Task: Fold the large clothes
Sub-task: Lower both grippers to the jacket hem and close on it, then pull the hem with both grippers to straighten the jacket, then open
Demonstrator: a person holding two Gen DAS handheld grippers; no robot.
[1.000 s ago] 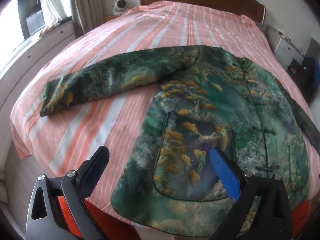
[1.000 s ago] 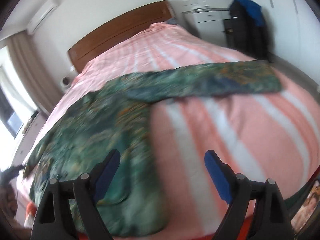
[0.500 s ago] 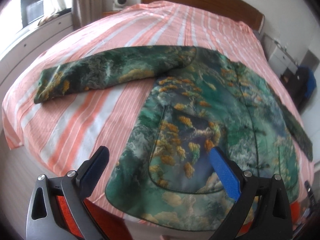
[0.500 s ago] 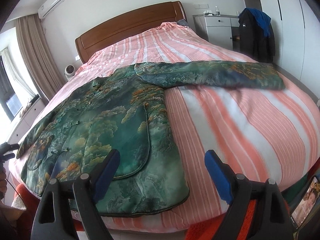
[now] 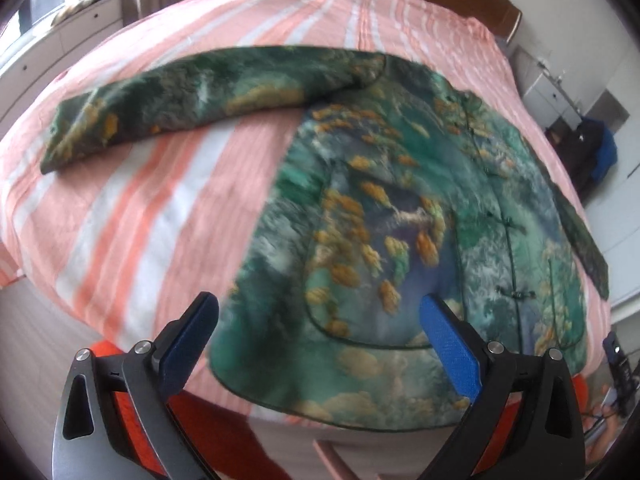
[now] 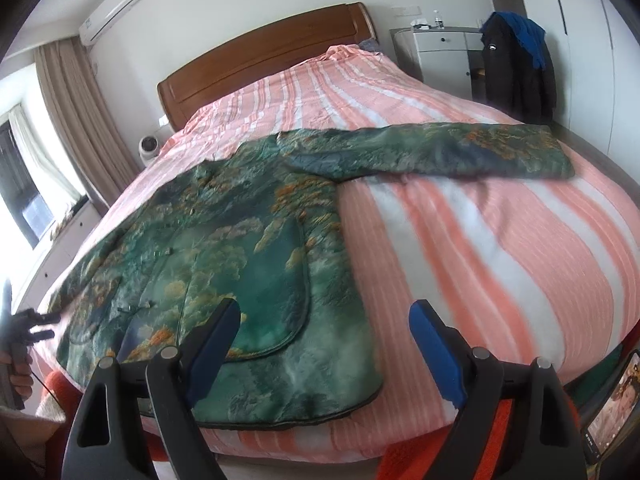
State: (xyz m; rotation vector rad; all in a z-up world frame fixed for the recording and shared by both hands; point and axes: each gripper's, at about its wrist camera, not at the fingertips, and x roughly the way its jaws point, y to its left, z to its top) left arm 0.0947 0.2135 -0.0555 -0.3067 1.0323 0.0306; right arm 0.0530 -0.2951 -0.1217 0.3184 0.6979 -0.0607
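A green jacket (image 5: 400, 208) with gold and white cloud patterns lies flat, front up, on the bed, both sleeves spread sideways. Its left sleeve (image 5: 192, 100) stretches across the striped cover in the left wrist view; the other sleeve (image 6: 448, 152) reaches right in the right wrist view. My left gripper (image 5: 320, 320) is open above the jacket's near hem, with nothing between its blue pads. My right gripper (image 6: 324, 324) is open too, over the hem corner (image 6: 360, 392) and the bare cover, holding nothing. The left gripper (image 6: 28, 328) also shows at the left edge of the right wrist view.
The bed (image 6: 500, 260) has a pink and white striped cover and a wooden headboard (image 6: 260, 64). A white dresser (image 6: 440, 52) and dark hanging clothes (image 6: 516, 68) stand at the far right. A phone (image 6: 612, 412) lies low at the right edge. Curtains (image 6: 76, 120) hang left.
The left wrist view has tipped downward and moved in closer over the jacket's hem. The right wrist view holds almost still since half a second ago. Both grippers stay open.
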